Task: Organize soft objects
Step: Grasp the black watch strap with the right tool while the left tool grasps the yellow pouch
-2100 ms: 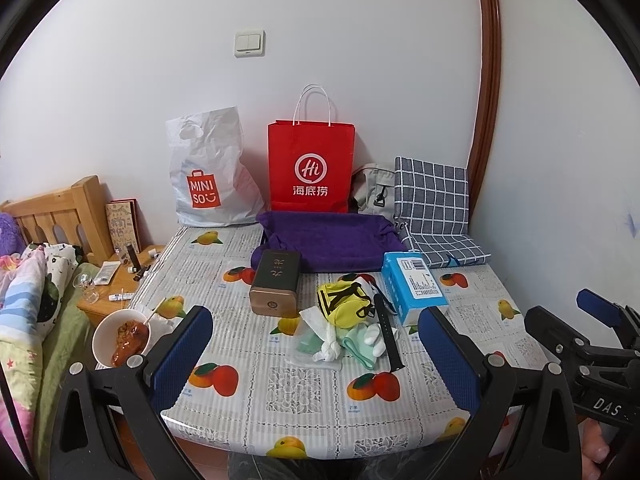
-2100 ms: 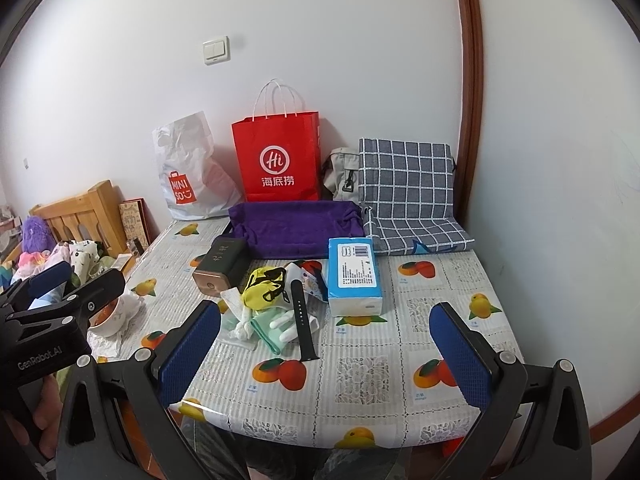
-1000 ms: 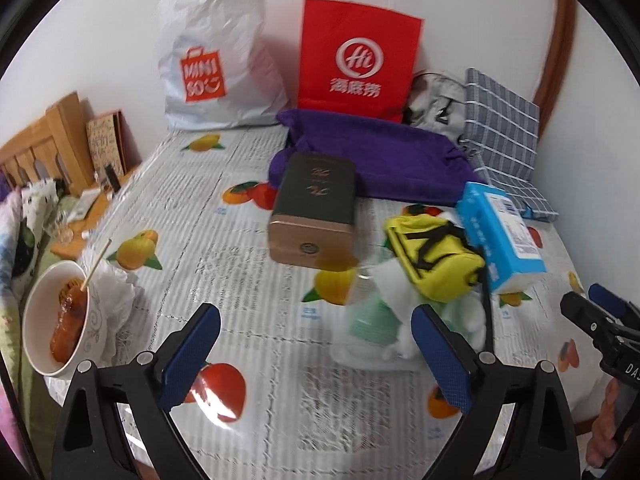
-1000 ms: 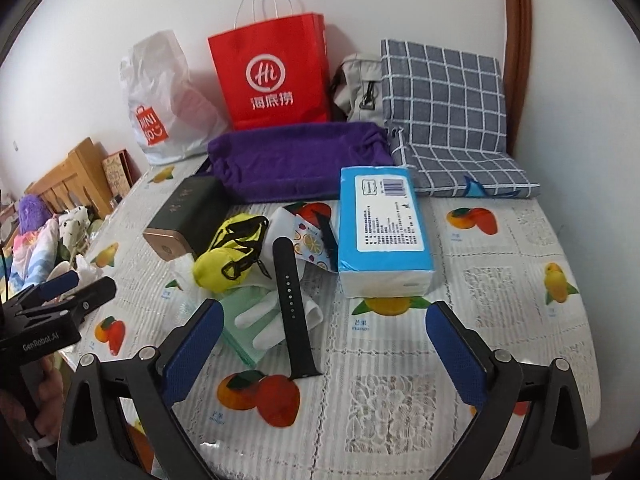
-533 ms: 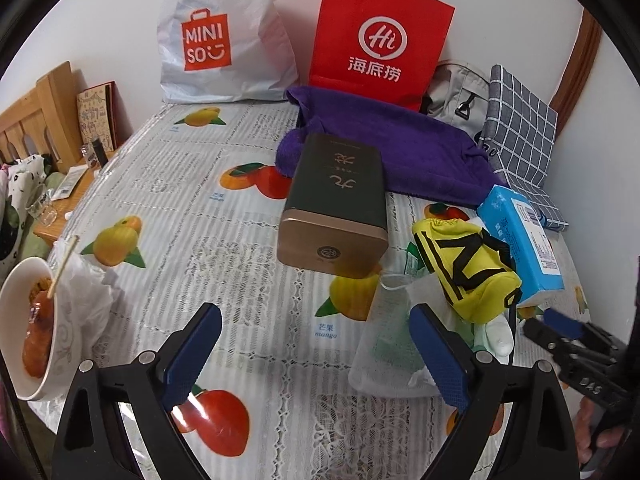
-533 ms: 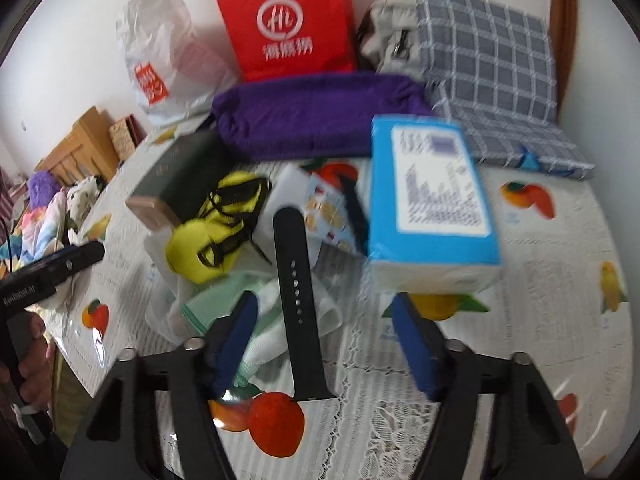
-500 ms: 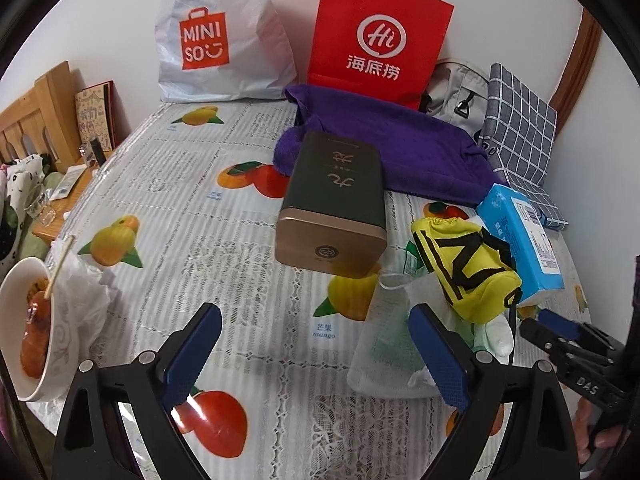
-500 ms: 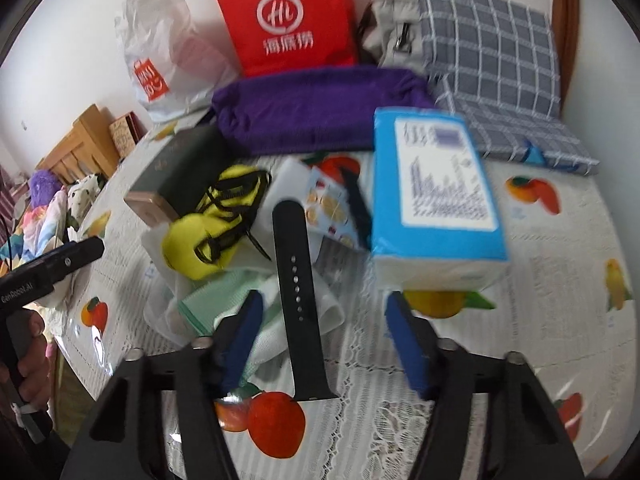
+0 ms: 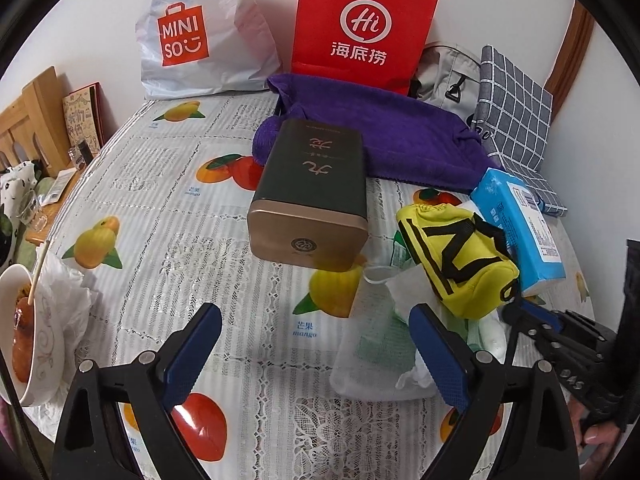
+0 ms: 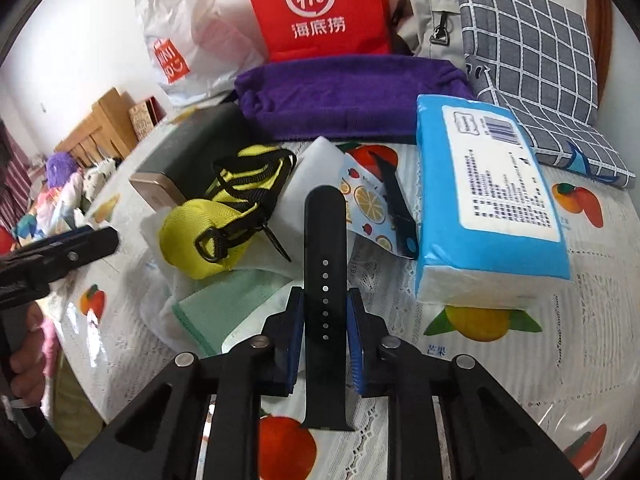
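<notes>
The right hand-held gripper has its blue pads closed in on both edges of the black watch strap, which runs straight ahead between them and lies over a pale green cloth. Just ahead and to its left sits a yellow pouch with black straps; ahead to its right, a blue tissue pack. Beyond them a folded purple towel lies across the surface.

The left hand-held gripper hangs spread wide with nothing between its pads, above the fruit-print cloth. Directly ahead of it lies a dark tin with a gold end; the yellow pouch is ahead to its right.
</notes>
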Demonstrator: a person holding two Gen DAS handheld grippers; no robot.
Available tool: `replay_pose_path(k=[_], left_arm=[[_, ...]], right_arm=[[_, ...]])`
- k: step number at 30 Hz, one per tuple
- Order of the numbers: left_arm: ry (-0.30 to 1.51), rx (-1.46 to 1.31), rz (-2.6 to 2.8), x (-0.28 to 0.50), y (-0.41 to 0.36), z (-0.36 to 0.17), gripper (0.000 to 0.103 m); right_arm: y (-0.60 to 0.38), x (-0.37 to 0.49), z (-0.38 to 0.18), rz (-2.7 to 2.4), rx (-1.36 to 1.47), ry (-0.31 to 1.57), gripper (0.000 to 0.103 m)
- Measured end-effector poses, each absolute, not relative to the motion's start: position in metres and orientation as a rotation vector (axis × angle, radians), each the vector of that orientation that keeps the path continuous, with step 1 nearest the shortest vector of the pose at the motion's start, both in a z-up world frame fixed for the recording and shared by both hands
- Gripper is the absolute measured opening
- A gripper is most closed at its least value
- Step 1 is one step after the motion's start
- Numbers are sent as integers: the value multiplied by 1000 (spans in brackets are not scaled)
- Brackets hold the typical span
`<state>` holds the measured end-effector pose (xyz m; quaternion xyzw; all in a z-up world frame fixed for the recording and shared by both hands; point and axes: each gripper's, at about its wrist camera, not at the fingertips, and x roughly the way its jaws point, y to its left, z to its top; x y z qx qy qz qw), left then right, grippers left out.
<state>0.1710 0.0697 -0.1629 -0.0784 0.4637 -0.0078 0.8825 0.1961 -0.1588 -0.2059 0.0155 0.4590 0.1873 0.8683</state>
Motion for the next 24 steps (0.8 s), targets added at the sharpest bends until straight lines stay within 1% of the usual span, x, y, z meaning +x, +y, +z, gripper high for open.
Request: replay_pose_path(k=[4, 12, 24], left_arm=[[956, -181, -34, 171, 65, -159, 94], [925, -159, -106, 170, 32, -147, 94], [933, 25, -180, 191, -40, -152, 96]], right_arm=[[-173, 189, -194, 409, 67, 918, 20], [-203, 167, -183, 366, 70, 903, 20], [-241, 160, -205, 309, 78, 972, 20]])
